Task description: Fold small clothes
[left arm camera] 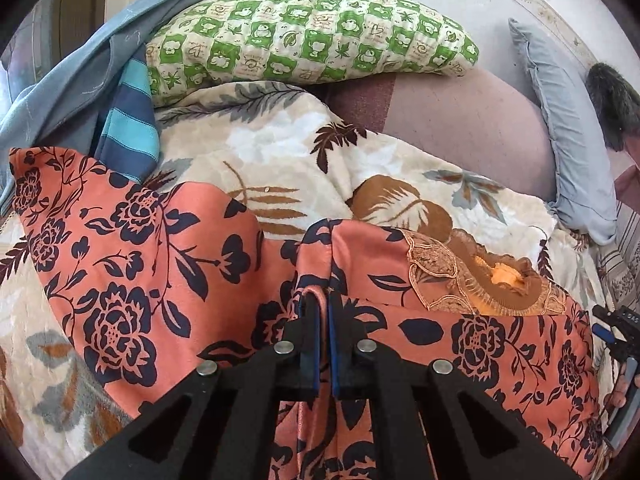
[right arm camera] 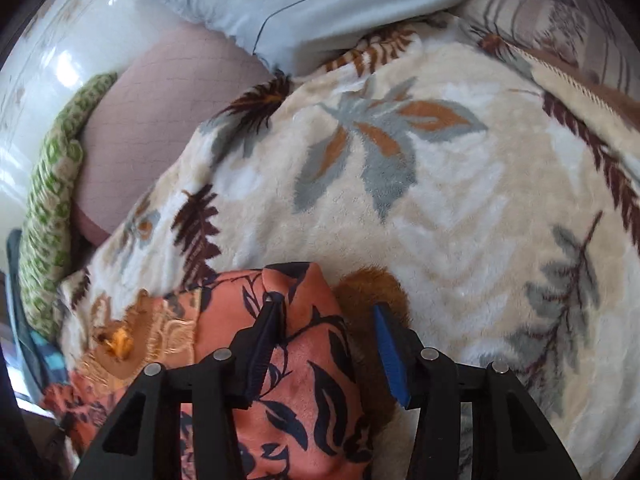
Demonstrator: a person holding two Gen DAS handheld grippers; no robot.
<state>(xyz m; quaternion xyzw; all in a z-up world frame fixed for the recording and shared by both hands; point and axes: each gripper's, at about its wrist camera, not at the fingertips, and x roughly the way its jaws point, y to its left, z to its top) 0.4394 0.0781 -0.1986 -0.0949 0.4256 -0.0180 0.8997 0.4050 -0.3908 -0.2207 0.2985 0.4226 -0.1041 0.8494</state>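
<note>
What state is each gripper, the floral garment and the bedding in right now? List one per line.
Left gripper: shut on a fold of the garment.
Right gripper: open, fingers astride a garment corner.
Orange floral garment: partly spread, bunched.
Leaf-print blanket: spread underneath.
Green checked pillow: lying flat.

Both wrist cams close, tilted down; share garment point(left arm camera: 160, 248) on blanket point(right arm camera: 440, 220).

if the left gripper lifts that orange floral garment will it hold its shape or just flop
Likely floppy: the orange floral garment drapes in soft folds over the leaf-print blanket. Probably light, bunching thinly where the shut left gripper pinches it. The lace neckline trim may snag.
</note>
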